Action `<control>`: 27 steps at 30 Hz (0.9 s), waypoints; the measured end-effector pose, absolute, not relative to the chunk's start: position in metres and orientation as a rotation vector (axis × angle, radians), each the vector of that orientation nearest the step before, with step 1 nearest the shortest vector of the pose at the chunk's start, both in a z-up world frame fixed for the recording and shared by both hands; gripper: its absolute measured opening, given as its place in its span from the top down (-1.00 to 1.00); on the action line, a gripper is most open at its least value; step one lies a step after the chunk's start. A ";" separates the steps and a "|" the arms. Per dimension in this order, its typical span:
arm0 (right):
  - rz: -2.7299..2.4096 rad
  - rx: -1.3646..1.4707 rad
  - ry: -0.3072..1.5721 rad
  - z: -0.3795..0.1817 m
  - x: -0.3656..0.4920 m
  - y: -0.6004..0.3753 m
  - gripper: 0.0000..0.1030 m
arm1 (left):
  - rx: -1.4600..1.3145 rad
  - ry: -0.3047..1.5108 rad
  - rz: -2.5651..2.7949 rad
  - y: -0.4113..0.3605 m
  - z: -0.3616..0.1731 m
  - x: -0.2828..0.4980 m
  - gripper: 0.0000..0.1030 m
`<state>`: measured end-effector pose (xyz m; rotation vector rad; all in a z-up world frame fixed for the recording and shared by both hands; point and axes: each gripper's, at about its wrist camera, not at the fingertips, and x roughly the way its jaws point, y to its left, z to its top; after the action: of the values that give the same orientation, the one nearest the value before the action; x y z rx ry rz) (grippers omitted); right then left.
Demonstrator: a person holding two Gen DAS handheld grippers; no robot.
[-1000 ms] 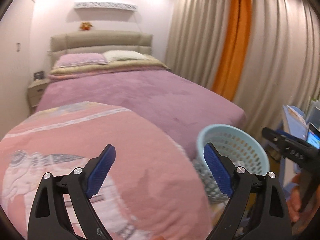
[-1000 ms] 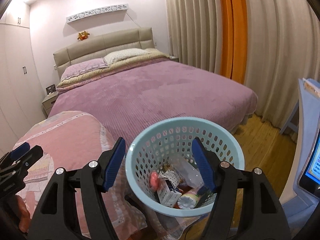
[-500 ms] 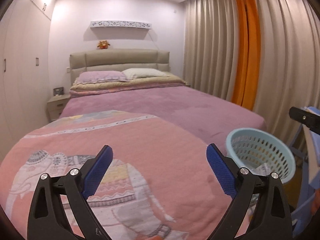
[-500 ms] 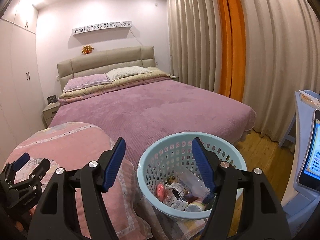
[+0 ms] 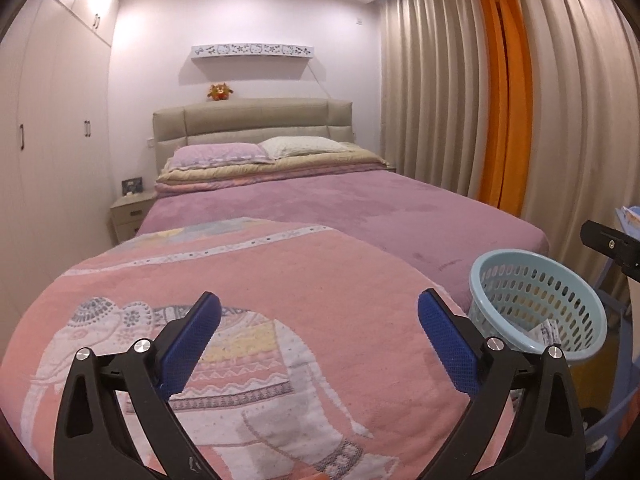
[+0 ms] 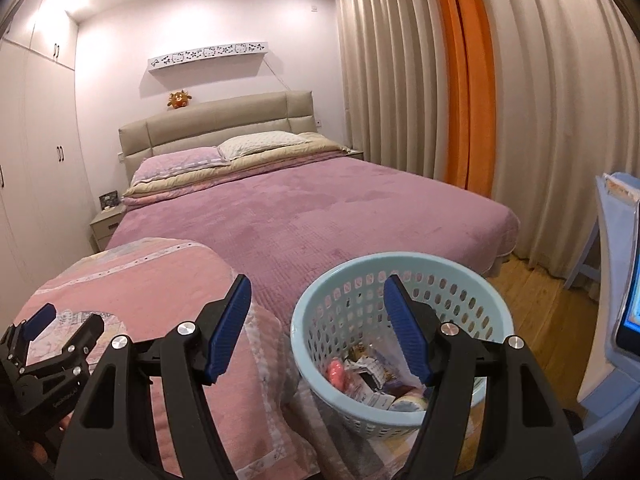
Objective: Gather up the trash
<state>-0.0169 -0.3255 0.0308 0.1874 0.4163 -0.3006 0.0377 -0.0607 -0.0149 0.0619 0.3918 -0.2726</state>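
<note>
A pale blue perforated basket [image 6: 404,258] stands at the foot of the bed with several pieces of trash [image 6: 372,376] in its bottom, among them wrappers and a pink item. My right gripper [image 6: 317,282] hovers open just above the basket's near left rim, its pads touching nothing. My left gripper [image 5: 319,300] hangs over a pink elephant blanket [image 5: 280,272], its jaws opening with nothing between them. The basket [image 5: 520,256] sits to its right. In the right wrist view the left gripper [image 6: 68,318] shows at the far left.
A bed with a purple cover [image 6: 320,208] fills the middle of the room. Beige and orange curtains [image 6: 460,80] hang on the right. White wardrobes [image 5: 48,140] and a nightstand [image 5: 130,208] line the left. Wooden floor [image 6: 532,300] and a blue stand with a screen [image 6: 628,280] lie right.
The left view has swung up and left, so the basket now sits farther right, and the left jaws have spread wider. The right view has tilted up a little over the basket.
</note>
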 end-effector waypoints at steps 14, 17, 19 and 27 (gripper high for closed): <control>-0.292 0.191 0.413 0.027 -0.016 -0.327 -0.26 | 0.044 0.411 -0.279 -0.058 -0.014 0.042 -0.86; -0.288 0.190 0.413 0.027 -0.016 -0.327 -0.26 | 0.045 0.411 -0.279 -0.057 -0.014 0.042 -0.86; -0.285 0.191 0.415 0.027 -0.015 -0.327 -0.26 | 0.047 0.412 -0.280 -0.057 -0.013 0.042 -0.86; -0.284 0.190 0.416 0.026 -0.015 -0.327 -0.26 | 0.051 0.416 -0.273 -0.060 -0.014 0.042 -0.86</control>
<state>-0.0150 -0.3274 0.0262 0.1904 0.4161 -0.2844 0.0418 -0.0597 -0.0141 0.0507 0.4161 -0.2727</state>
